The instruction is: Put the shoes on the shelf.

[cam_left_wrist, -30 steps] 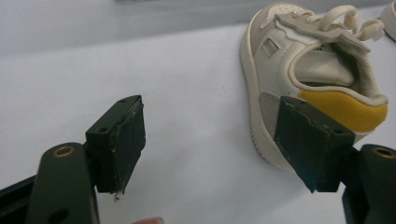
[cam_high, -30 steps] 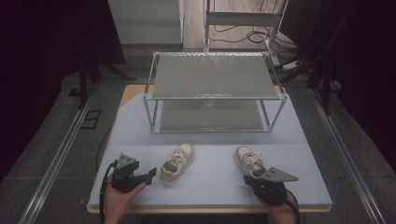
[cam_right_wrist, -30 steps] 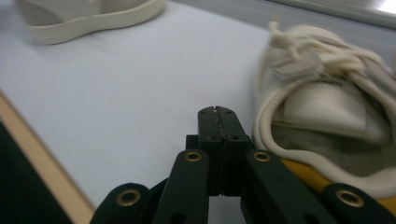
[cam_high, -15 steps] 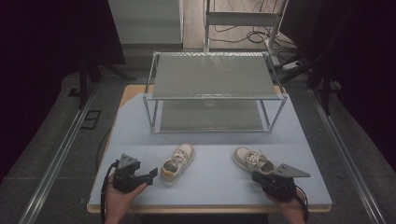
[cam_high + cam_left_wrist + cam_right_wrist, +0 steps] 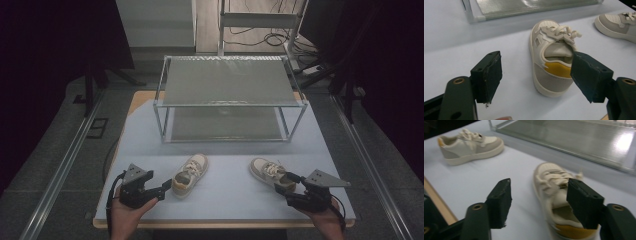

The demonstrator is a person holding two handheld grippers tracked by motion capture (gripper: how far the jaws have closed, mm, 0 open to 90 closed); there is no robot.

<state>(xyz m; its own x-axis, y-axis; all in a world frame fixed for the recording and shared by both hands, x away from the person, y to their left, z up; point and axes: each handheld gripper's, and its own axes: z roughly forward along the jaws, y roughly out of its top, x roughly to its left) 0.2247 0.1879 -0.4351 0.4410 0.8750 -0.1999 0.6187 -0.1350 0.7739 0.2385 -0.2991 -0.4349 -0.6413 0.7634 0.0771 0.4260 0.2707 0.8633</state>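
Note:
Two small beige-and-white sneakers with yellow heel tabs lie on the pale blue table (image 5: 225, 200). My left gripper (image 5: 164, 189) is open, just behind the heel of the left sneaker (image 5: 190, 175). In the left gripper view that sneaker (image 5: 551, 57) lies ahead of the spread jaws, nearer the right one, and touches neither. My right gripper (image 5: 286, 189) is at the heel of the right sneaker (image 5: 269, 171). Its jaws have just been opening. In the right gripper view this sneaker (image 5: 554, 195) lies partly between the jaws, with the pads off it.
A two-tier metal rack with glass shelves (image 5: 230, 97) stands at the back half of the table. A wooden table edge (image 5: 220, 224) runs along the near side. Dark floor rails flank the table. Each gripper view also catches the other sneaker (image 5: 619, 22) (image 5: 471, 143) farther off.
The right gripper has drawn back to the right from the right sneaker's heel and its jaws have parted. The left gripper has barely shifted, and both sneakers stay put.

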